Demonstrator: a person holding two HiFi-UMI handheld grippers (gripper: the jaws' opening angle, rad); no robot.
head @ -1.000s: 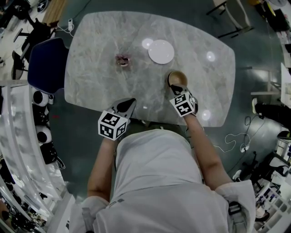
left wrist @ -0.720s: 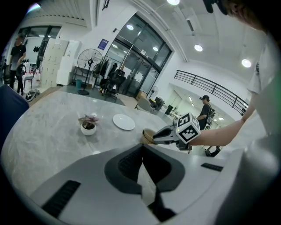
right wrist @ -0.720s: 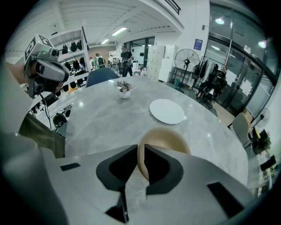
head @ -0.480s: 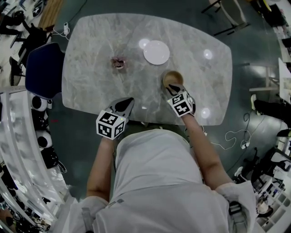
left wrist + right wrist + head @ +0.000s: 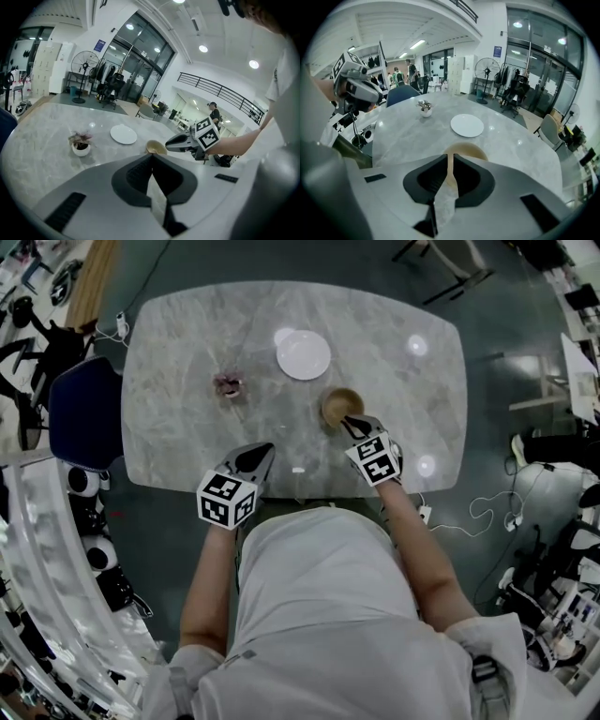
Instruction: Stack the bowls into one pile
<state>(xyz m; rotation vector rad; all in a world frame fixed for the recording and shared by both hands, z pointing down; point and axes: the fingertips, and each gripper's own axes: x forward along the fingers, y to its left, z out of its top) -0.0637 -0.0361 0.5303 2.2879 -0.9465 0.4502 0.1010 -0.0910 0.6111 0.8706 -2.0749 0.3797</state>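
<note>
A single tan bowl (image 5: pixel 339 407) stands on the marble table (image 5: pixel 187 352), in front of a white plate (image 5: pixel 303 354). My right gripper (image 5: pixel 350 423) hovers at the bowl's near right rim. Its jaws are closing, with a narrow gap still between them. In the right gripper view the bowl (image 5: pixel 471 151) shows just past the right gripper (image 5: pixel 450 157), and I cannot tell whether the pads touch the rim. My left gripper (image 5: pixel 269 448) sits over the table's near edge, shut and empty. From the left gripper (image 5: pixel 152 157) I see the bowl (image 5: pixel 155 148) and the right gripper (image 5: pixel 169 143) beside it.
A small white pot with a plant (image 5: pixel 228 384) stands left of the plate. A dark blue chair (image 5: pixel 80 413) is at the table's left end. The person's body is against the near edge of the table. Cables and equipment lie on the floor around it.
The right gripper has drawn back off the bowl toward its near right rim, so more of the bowl shows. The bowl stays beside the plate. The left gripper has barely shifted.
</note>
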